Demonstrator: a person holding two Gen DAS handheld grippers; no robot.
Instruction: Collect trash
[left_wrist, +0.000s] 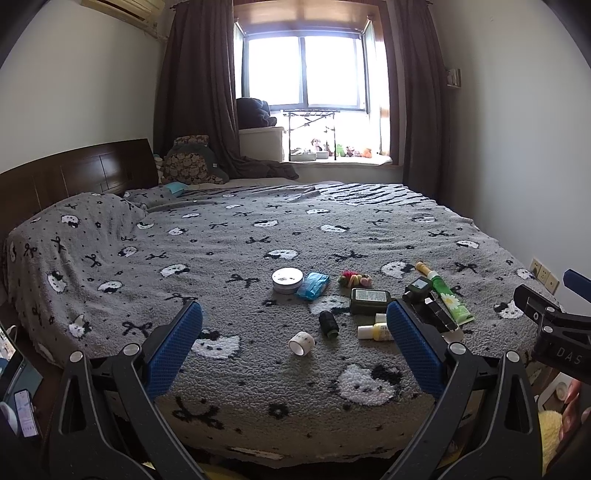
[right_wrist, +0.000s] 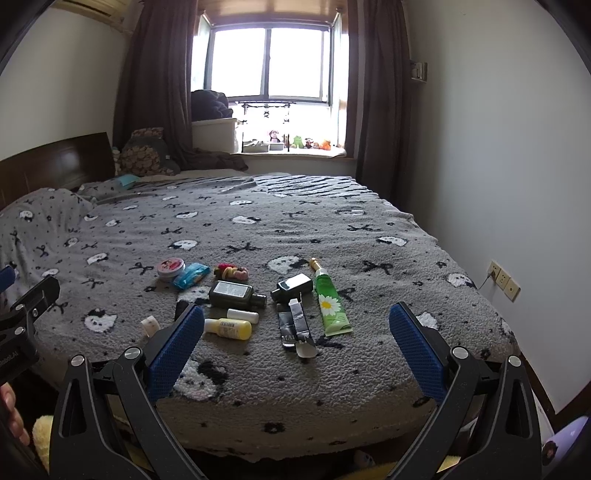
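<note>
Now both my grippers, left gripper (left_wrist: 295, 328) and right gripper (right_wrist: 295, 332), hang spread and empty. Ahead of my right, nearer one, the squeezed dark tubes (right_wrist: 297, 326) lie lengthwise, just left of the green tube (right_wrist: 330, 304).

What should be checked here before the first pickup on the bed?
1. Left gripper open, holding nothing: ok.
2. Right gripper open, holding nothing: ok.
3. Items separated enough to grasp: ok for the green daisy-print tube; not ok for the yellow squeeze bottle, which lies close to the small white bottle.
4. Trash container in view: not ok, none seen.
5. Which items count as trash: cannot tell.
</note>
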